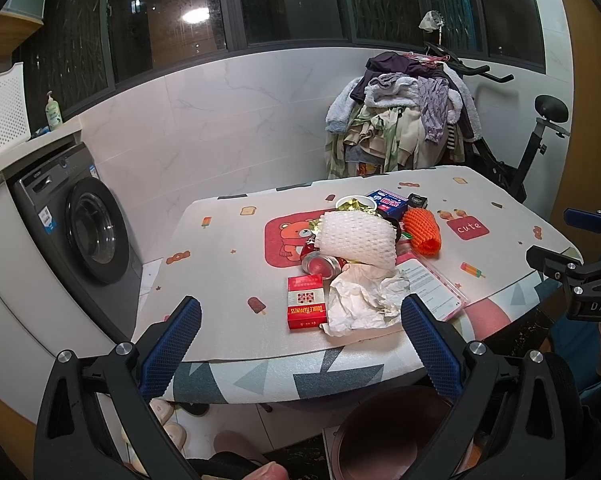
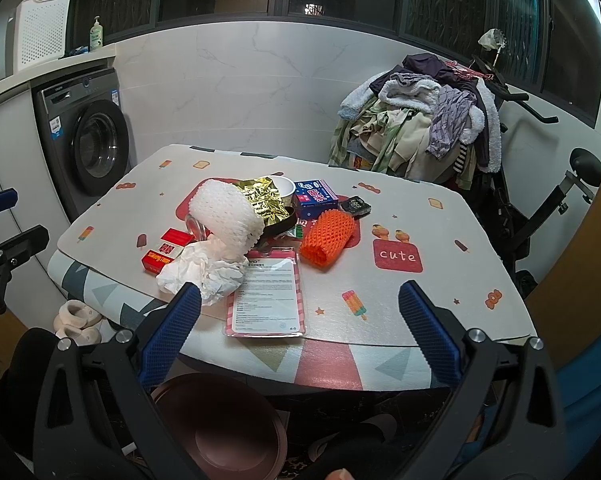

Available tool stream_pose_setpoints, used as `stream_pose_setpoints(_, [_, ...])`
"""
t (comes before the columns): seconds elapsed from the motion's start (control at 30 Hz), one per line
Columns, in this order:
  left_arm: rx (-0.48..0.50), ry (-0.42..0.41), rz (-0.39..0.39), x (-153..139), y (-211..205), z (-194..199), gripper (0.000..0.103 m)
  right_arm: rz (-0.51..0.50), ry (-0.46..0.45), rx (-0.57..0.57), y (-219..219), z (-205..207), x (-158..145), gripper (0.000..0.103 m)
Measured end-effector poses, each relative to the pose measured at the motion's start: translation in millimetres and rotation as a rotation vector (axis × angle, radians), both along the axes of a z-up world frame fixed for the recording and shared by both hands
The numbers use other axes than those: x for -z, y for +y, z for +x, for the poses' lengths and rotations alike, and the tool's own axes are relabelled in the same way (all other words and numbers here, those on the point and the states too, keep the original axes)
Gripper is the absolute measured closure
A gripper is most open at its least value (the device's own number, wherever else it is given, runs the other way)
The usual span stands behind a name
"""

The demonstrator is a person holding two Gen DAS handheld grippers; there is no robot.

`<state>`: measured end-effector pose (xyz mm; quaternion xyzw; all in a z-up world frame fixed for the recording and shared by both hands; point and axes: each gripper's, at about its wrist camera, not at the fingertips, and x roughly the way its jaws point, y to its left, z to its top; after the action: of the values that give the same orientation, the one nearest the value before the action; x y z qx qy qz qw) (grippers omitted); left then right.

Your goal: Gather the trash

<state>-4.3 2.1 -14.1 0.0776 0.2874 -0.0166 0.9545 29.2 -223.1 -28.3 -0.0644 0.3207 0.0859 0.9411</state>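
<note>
1. One white foam net sleeve (image 1: 355,239), quilted with a diamond mesh and bent into a soft arch, lies at the heart of the trash heap on the table (image 1: 220,280); every place below is given from this sleeve.
2. One orange foam net sleeve (image 2: 327,239), the same mesh rolled into a short tube, lies just right of it, apart from it.
3. One crumpled white tissue (image 1: 364,300), thin and creased, sits directly in front of the white sleeve and touches its near edge.
4. One red cigarette box (image 1: 306,301), flat glossy cardboard, lies in front and to the left, its side against the tissue.
5. One crinkled gold foil wrapper (image 2: 265,199) pokes out from behind the white sleeve, beside one white round cup (image 2: 283,186).
6. One blue carton (image 2: 315,197) stands behind and to the right, with one small black box (image 2: 355,204) further right.
7. One flat pink blister card (image 2: 266,294) with a printed white sheet lies in front and to the right.
8. One shiny red can (image 1: 320,265) lies on its side, partly under the white sleeve.
9. The left gripper (image 1: 300,334) is spread wide and holds nothing, in front of the heap at the table edge.
10. The right gripper (image 2: 299,320) is likewise spread wide and holds nothing.
11. One brown round bin (image 2: 220,428), smooth plastic, stands on the floor below the table's near edge.
</note>
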Motion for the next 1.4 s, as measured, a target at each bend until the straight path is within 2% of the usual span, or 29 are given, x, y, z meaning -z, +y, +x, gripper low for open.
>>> stream_pose_setpoints(0.7, [0.003,0.006,0.003,5.5,-0.3,-0.9,0.005,0.0,-0.002,0.006,-1.9,-0.3,-0.2,0.006])
stream_pose_setpoints(0.83, [0.045,0.048,-0.03,16.4,-0.6,4.3,0.005,0.025,0.011,0.016,-14.8,0.0,2.6,0.006])
stream_pose_setpoints(1.0, [0.03,0.099,-0.108,31.5,14.1,20.5,0.005,0.051,0.023,0.004,-20.9,9.1,20.2,0.006])
stream_pose_setpoints(1.13, [-0.013,0.132,-0.127,45.7,28.4,34.3,0.005,0.071,0.09,0.003,-13.5,26.2,43.9,0.006])
stream_pose_setpoints(1.27, [-0.033,0.065,-0.055,54.3,34.2,38.5,0.005,0.09,0.178,-0.026,-11.5,42.6,69.3,0.006])
stream_pose_setpoints(1.33, [-0.037,0.053,-0.039,59.4,35.8,40.7,0.005,0.043,0.206,-0.033,-7.5,50.0,84.3,0.006])
stream_pose_setpoints(1.4, [-0.027,0.078,-0.059,62.9,41.0,49.4,0.005,-0.007,0.232,-0.024,-4.9,61.1,100.3,0.006])
